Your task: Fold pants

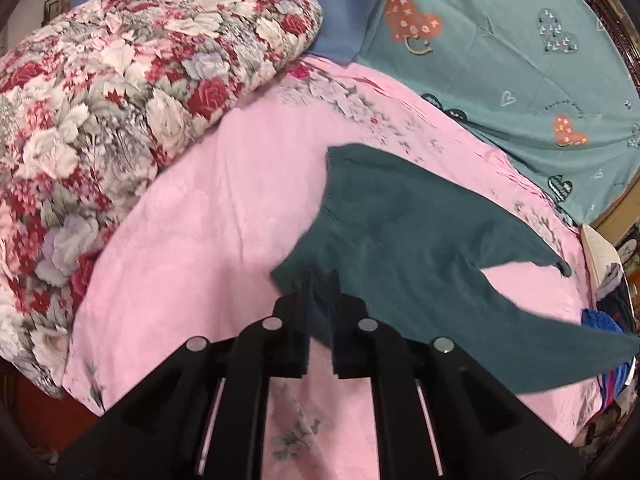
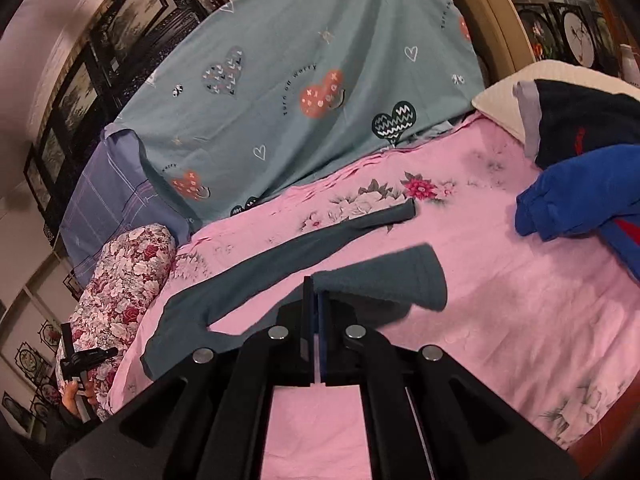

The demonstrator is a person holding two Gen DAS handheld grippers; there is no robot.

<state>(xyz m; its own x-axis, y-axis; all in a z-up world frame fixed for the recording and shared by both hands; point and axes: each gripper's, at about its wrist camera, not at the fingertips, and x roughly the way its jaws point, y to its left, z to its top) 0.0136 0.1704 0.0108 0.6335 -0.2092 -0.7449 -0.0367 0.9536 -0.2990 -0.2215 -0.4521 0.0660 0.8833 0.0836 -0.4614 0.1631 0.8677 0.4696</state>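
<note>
Dark teal pants (image 1: 404,232) lie spread on a pink floral bed sheet (image 1: 208,240), waistband toward the far end and two legs running off to the right. My left gripper (image 1: 322,280) is shut on the near edge of the waist area. In the right wrist view the same pants (image 2: 256,276) stretch from lower left to upper right. My right gripper (image 2: 316,292) is shut on the cuff end of the nearer leg (image 2: 396,280), which is lifted off the sheet (image 2: 500,312). The other leg's cuff (image 2: 404,212) rests flat on the sheet.
A rolled floral quilt (image 1: 120,112) lies along the left. A teal heart-print cover (image 1: 500,60) and a blue-grey pillow (image 1: 320,4) stand at the back. Blue and dark clothes (image 2: 580,192) are piled at the right with a cream pillow (image 2: 520,92). A hand (image 2: 74,394) shows at lower left.
</note>
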